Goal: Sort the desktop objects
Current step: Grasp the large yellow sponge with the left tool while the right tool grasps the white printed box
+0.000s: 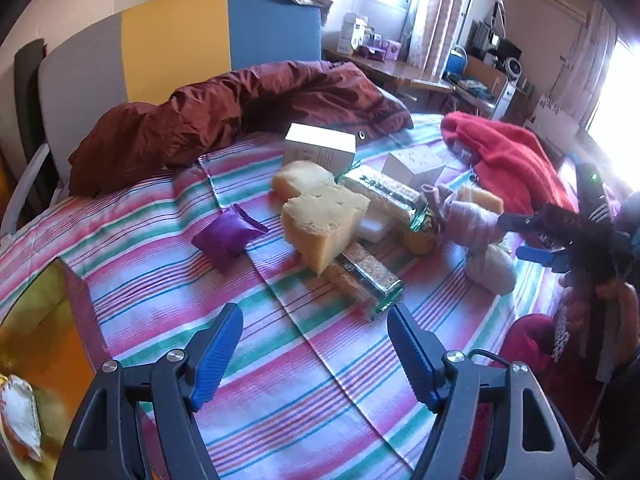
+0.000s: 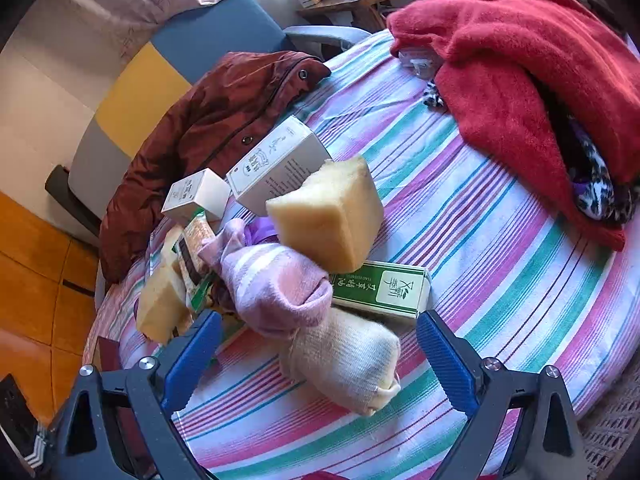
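Observation:
A pile of objects lies on the striped tablecloth (image 1: 304,380): yellow sponges (image 1: 324,228), cracker packs (image 1: 368,280), white boxes (image 1: 320,146), a purple pouch (image 1: 228,236) and rolled socks. My left gripper (image 1: 314,316) hangs open over bare cloth, just short of the nearest cracker pack. My right gripper (image 2: 318,320) is open too; a cream sock roll (image 2: 344,364) lies between its fingers, untouched. A pink striped sock roll (image 2: 276,284), a big sponge (image 2: 328,216) and a green box (image 2: 384,288) lie just beyond. The right gripper (image 1: 520,238) also shows in the left wrist view.
A maroon jacket (image 2: 208,128) lies along the table's far side and a red sweater (image 2: 540,80) covers the right part. A padded chair back (image 1: 176,40) stands behind the table. An orange floor (image 2: 36,264) shows past the table's left edge.

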